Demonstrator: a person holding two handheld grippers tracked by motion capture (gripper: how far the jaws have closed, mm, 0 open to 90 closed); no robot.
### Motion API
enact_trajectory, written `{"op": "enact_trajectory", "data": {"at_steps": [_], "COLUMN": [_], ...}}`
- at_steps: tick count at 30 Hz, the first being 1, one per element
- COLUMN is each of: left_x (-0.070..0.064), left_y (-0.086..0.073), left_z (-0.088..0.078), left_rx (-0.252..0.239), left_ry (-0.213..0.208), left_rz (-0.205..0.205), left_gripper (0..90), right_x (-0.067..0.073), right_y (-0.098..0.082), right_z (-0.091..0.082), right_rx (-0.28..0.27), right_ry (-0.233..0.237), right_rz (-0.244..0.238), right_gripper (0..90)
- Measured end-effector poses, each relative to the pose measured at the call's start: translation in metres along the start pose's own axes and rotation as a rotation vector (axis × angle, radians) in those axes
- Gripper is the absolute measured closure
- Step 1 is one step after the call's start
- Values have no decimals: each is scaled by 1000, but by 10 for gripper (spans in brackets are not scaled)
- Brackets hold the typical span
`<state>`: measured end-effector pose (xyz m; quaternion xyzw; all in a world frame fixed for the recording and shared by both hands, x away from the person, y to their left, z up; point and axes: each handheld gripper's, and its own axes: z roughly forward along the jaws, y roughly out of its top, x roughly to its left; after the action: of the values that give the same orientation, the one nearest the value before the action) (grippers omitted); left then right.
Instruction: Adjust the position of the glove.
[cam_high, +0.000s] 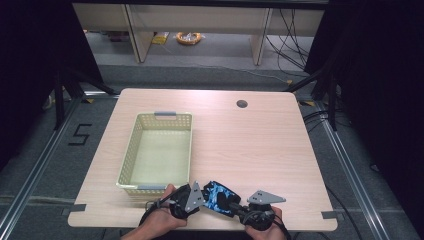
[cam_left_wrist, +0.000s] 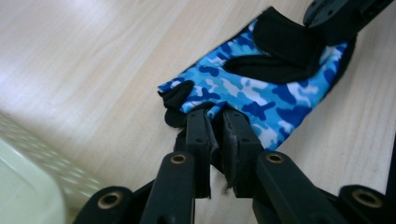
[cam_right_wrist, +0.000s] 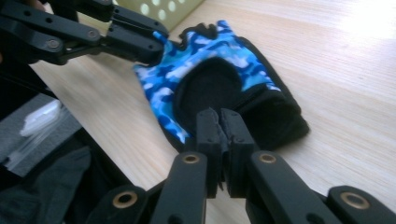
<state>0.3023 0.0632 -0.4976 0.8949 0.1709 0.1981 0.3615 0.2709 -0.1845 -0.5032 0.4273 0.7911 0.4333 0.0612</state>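
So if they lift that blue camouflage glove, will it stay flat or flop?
Probably flop: the glove is thin fabric, so it should sag between the left tool and right tool pinching opposite edges. Likely light and unlikely to slip.

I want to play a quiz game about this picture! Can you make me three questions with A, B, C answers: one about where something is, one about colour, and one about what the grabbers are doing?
1. Where is the basket?
A. On the table's left part
B. On the floor
C. On top of the glove

2. What colour is the glove?
A. Red with stripes
B. Blue camouflage with black
C. Plain yellow

3. What are the left gripper and right gripper doing?
A. Both pinch the glove
B. Both hang wide open
C. One holds the basket

Answers:
1 A, the high view shows it left of the table's middle.
2 B, blue patches and black padding show.
3 A, each gripper's jaws close on an edge of the glove.
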Motion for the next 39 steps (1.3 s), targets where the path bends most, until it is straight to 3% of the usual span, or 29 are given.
{"op": "enact_trajectory", "data": {"at_steps": [2,5,6,7,8,14,17,18,19,22,26,27,29,30,31,32,34,35,36,39], "left_x": [-2,-5,-6,-6,-5,-10,-12,-13,-13,-12,-9,-8,-7,-6,-5,-4,-3,-1,-3,-4], "left_y": [-2,-3,-3,-3,-3,-5,-4,-3,-4,-4,-5,-5,-6,-7,-8,-9,-12,-14,-15,-19], "left_z": [2,2,3,3,2,4,4,4,4,4,-1,-3,-7,-10,-11,-13,-16,-16,-16,-12], "left_rx": [10,45,37,44,48,44,52,46,41,35,25,17,15,15,7,13,6,31,24,54], "left_ry": [-18,-30,-36,-41,-38,-74,-80,-80,-83,-92,-86,-88,-89,-89,-95,-92,-92,-86,-91,-96], "left_rz": [-12,14,7,7,13,-47,-35,-42,-46,-83,-105,-110,-135,-145,-158,-164,-175,-155,-174,-152], "left_gripper": [778,740,731,727,727,717,717,714,707,684,638,623,600,585,579,577,565,563,559,546], "right_x": [-1,-2,-3,-2,-4,-10,-18,-20,-22,-25,-32,-32,-40,-42,-42,-45,-48,-50,-50,-52], "right_y": [-1,-1,0,0,0,5,9,9,11,13,19,20,22,23,23,24,25,25,25,26], "right_z": [-1,2,1,0,2,2,2,3,1,-2,-12,-14,-15,-14,-13,-12,-8,-5,-3,3], "right_rx": [20,16,22,43,31,62,74,72,70,47,6,18,0,1,20,26,36,31,39,67], "right_ry": [-34,-15,-29,-41,-27,-46,-45,-17,-32,-16,-48,-49,-55,-37,-48,-50,-44,-26,-39,-24], "right_rz": [-7,7,-9,12,-11,-36,-35,-20,-20,6,26,76,66,87,114,98,115,119,127,137], "right_gripper": [850,839,833,833,834,865,875,872,860,815,752,736,712,697,688,686,669,662,658,639]}}
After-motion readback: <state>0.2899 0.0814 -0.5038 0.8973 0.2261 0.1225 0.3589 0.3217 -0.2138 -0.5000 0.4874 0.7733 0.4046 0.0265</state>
